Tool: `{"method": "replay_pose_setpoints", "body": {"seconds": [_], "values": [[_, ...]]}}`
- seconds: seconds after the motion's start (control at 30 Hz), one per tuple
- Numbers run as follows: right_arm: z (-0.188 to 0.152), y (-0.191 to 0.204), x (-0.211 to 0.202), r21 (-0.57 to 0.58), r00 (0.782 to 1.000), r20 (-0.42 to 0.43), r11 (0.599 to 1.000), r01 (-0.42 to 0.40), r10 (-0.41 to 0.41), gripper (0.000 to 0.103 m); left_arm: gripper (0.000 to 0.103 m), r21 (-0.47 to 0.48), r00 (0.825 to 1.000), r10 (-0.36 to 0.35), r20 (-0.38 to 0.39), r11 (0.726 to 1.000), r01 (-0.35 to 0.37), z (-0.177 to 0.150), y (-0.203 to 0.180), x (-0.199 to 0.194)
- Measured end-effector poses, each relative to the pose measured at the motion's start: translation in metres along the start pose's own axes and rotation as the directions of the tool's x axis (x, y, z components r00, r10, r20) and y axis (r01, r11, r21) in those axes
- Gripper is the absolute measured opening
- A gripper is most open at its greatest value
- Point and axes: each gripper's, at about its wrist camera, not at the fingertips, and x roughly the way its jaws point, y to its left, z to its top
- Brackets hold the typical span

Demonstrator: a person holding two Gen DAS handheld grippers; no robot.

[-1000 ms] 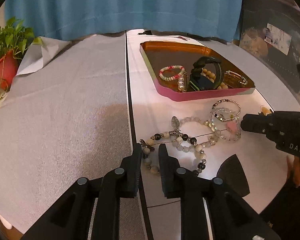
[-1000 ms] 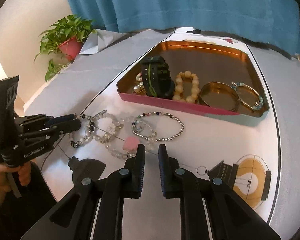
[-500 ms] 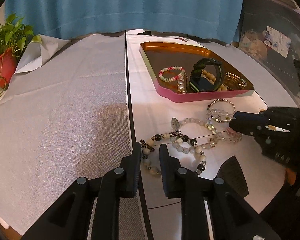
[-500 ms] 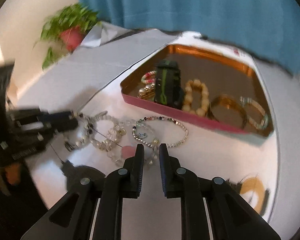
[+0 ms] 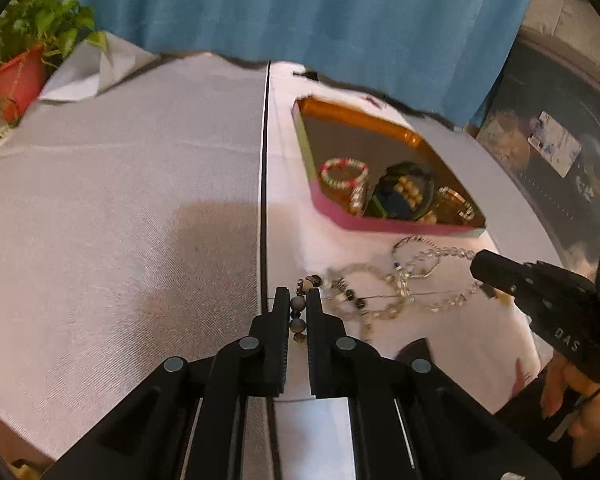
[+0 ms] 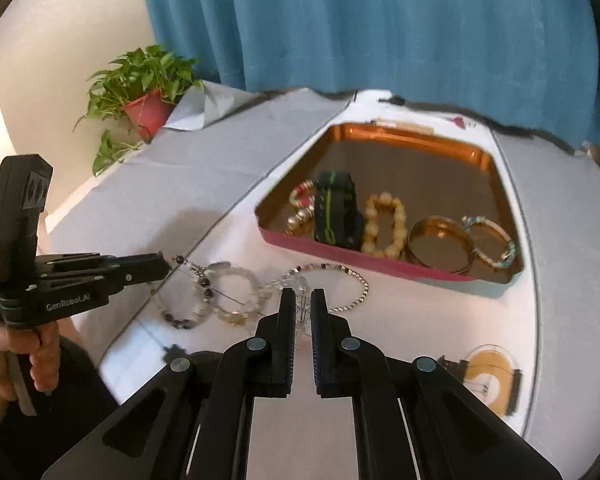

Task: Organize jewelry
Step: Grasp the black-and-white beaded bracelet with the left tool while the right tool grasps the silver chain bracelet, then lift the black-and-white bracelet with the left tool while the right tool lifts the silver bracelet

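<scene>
Jaws of left gripper (image 5: 298, 312) have just been closing and now pinch the dark-and-grey beads (image 5: 297, 309) at one end of a tangle of bracelets. Jaws of right gripper (image 6: 303, 308) have likewise just been closing, narrow now on a clear bead bracelet (image 6: 300, 284) at the other end. Between the two grips the tangle (image 5: 380, 292) lies strung across the white worktop (image 5: 292, 208), part lifted, part apparently trailing on the surface; how many pieces are knotted together I cannot tell. A silver bead chain (image 6: 352, 280) loops just beside the right jaws and may be caught in the same bunch. Beyond, near the tangle, sits the tray (image 6: 496, 284), pink-walled, copper inside, already holding a black watch (image 6: 336, 216), a cream bead bracelet (image 6: 384, 224), a gold bangle (image 6: 440, 244) and other bracelets crowded at its near edge. Far edge: blue curtain (image 6: 380, 32), potted plant (image 6: 140, 92) to the left. Step in hand, by my reading: lifting the last loose bracelets off the worktop, both grippers sharing the load. Next move calls for carrying both ends together toward the tray, keeping height enough for the hanging loops to clear the near wall, then letting go over the bare far floor, not atop the watch.
</scene>
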Motion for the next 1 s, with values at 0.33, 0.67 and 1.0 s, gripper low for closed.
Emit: {"method": "replay_pose_setpoints", "body": {"seconds": [0.33, 0.67, 1.0], "values": [[-0.002, 0.008, -0.064, 0.03, 0.998, 0.047, 0.999, 0.038, -0.039, 0.008, 0.005, 0.006, 0.998, -0.033, 0.044, 0.999, 0.033, -0.007, -0.037, -0.043], [-0.009, 0.012, -0.122, 0.061, 0.994, 0.081, 0.996, 0.068, -0.073, 0.008, 0.005, 0.056, 0.993, -0.026, 0.113, 0.998, 0.02, -0.007, -0.077, -0.099], [0.002, 0.019, -0.173, 0.082, 0.986, 0.164, 0.997, 0.011, -0.024, 0.008, 0.005, 0.139, 0.978, -0.052, 0.2, 0.99, 0.024, 0.01, -0.124, -0.143]]}}
